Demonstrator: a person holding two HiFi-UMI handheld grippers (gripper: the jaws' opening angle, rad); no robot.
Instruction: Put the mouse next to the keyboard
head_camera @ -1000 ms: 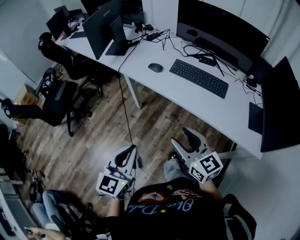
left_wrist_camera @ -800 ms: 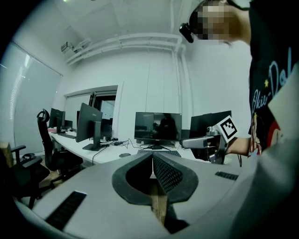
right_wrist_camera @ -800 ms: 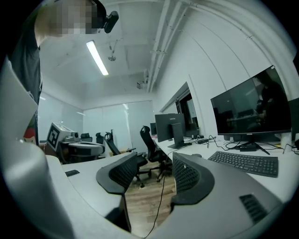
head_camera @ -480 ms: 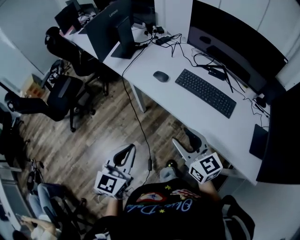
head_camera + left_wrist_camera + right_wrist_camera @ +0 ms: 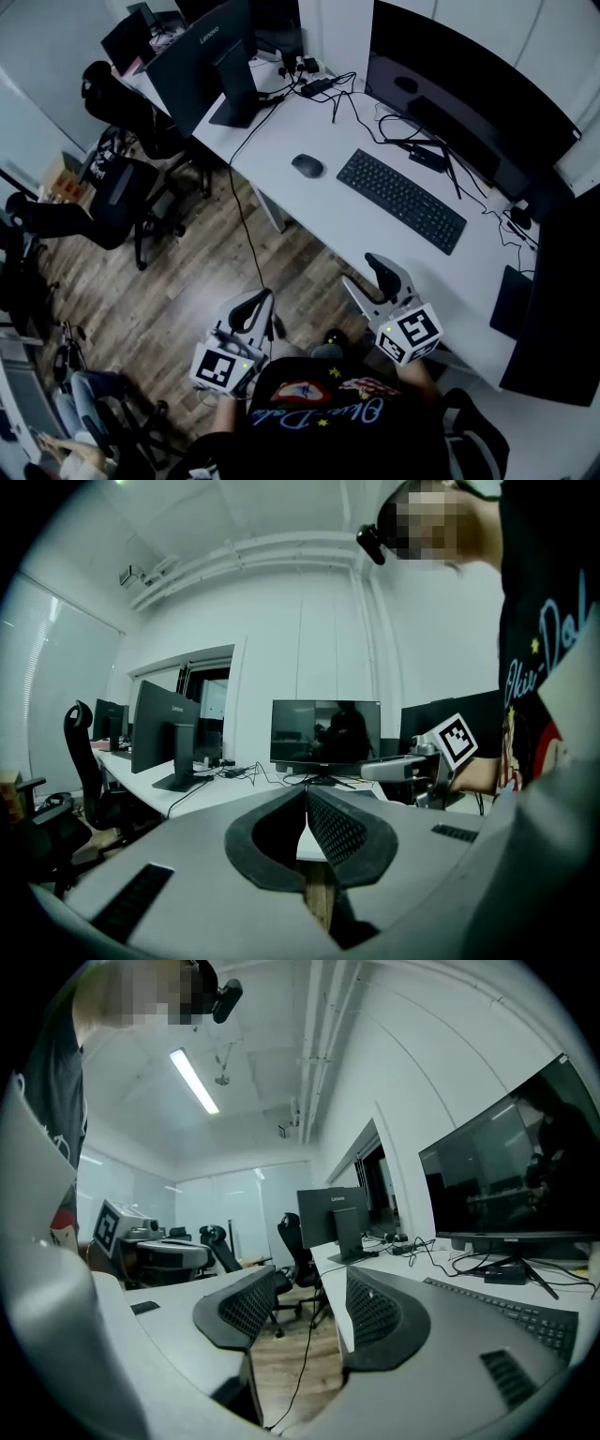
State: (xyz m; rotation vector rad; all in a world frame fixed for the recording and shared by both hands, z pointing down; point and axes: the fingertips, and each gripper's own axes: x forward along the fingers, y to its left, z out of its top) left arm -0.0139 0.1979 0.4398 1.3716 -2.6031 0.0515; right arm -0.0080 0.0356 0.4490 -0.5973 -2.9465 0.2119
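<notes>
mouse (image 5: 307, 166) sits far off on the counter (image 5: 323, 202), left of the keyboard (image 5: 401, 200); right claw (image 5: 367, 278), spread and empty, looks nearer, left claw (image 5: 255, 305) pinched closed

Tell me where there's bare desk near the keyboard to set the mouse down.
The desk is bare between the mouse and the left end of the keyboard, and in a strip along the near edge in front of the keyboard. Behind the keyboard it is crowded with cables under the curved monitor.
</notes>
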